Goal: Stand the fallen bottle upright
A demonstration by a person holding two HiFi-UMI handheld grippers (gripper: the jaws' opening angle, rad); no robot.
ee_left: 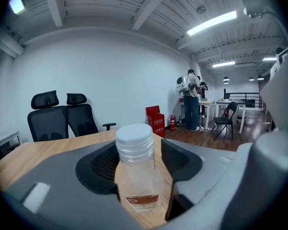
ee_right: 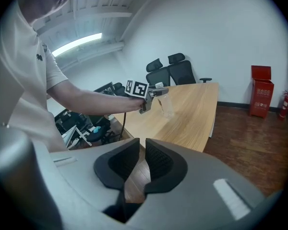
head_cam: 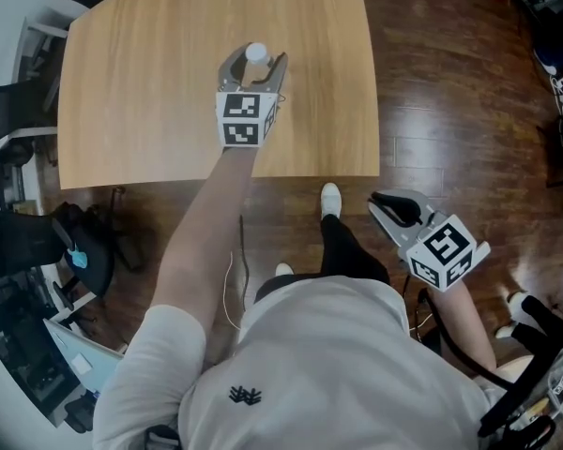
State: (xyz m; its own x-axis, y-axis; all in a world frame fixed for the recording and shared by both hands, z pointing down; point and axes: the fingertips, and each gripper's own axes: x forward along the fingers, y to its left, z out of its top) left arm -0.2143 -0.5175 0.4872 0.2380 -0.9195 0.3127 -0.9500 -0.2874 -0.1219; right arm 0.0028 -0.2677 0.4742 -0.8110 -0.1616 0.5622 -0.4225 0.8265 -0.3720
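Note:
A clear plastic bottle [head_cam: 255, 52] with a white cap [ee_left: 133, 137] stands upright on the wooden table [head_cam: 150, 82], near its middle. My left gripper [head_cam: 255, 64] reaches over the table with a jaw on either side of the bottle's neck. A slim gap shows beside the right pad [ee_left: 175, 158], so the jaws are open around it. From the right gripper view the bottle [ee_right: 166, 104] and left gripper [ee_right: 152, 94] appear far off over the table. My right gripper [head_cam: 387, 204] hangs off the table above the floor, shut with nothing between its pads [ee_right: 158, 159].
Two black office chairs [ee_left: 57, 116] stand at the table's far side, and more chairs and gear [head_cam: 19, 251] crowd the left. A red cabinet [ee_right: 260, 91] is by the wall. A person [ee_left: 189, 102] stands far off by a folding chair [ee_left: 225, 120].

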